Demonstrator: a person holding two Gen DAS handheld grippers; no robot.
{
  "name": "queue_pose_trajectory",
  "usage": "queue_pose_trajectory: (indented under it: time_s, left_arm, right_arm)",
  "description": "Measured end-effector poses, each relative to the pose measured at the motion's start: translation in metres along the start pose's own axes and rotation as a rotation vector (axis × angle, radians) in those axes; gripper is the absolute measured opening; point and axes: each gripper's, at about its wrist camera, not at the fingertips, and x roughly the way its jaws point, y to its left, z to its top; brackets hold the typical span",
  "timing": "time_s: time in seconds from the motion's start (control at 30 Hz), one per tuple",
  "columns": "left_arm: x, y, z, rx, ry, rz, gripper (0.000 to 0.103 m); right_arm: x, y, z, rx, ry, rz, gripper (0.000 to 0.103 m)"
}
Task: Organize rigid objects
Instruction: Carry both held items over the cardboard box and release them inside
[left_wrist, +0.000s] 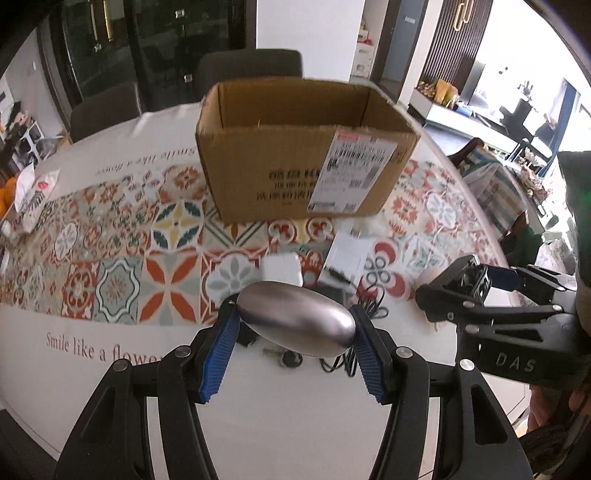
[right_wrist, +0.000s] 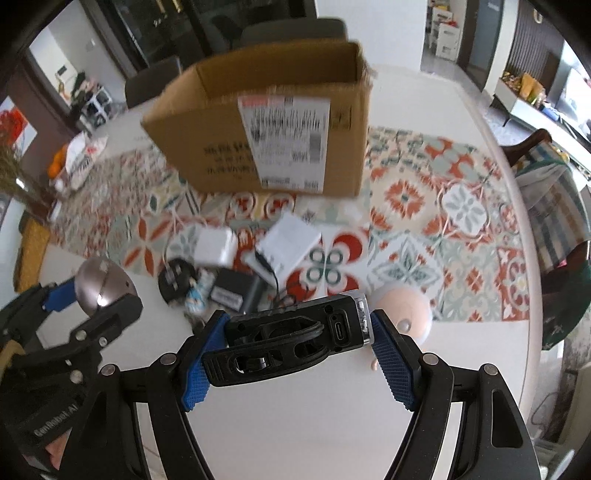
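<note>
You're carrying a load in each hand right now. Your left gripper (left_wrist: 295, 321) is clamping its blue pads on the steel oval (left_wrist: 295, 319) at its two narrow ends, low in the centre of the left wrist view. Your right gripper (right_wrist: 295, 339) is squeezing a black device (right_wrist: 291, 338) with a port and a silvery end, held crosswise at the bottom centre of its own view.

The cardboard box (left_wrist: 295, 173) is standing open in the upper middle of both views, on the patterned tablecloth (left_wrist: 122, 273), well apart from both loads. Between you and it a small pile is waiting: a white charger (right_wrist: 216, 245), a white flat pack (right_wrist: 290, 243), a black adapter (right_wrist: 229, 290) with a cable, and a pink round object (right_wrist: 404, 312) just beside your right fingers.

Now the risks, as I'm judging them. That oval is smooth and curved, and the pads are gripping only its tapering tips, so any tilt or quick swing could squirt it out. Both grippers are sitting close together, lower right of the left view, so heading for the box at once could bump them. And the box rim is high: come in low and you're clipping the wall or shoving the box.
</note>
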Motion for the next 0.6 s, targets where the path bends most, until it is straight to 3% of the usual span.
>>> queue_pose_trajectory:
  time_s: [0.6]
  left_arm:
    - [-0.044,0.014,0.076,0.04,-0.19,0.027,0.06]
  right_arm:
    - [-0.059,0.011,0.06,0.017,-0.204,0.001,0.076]
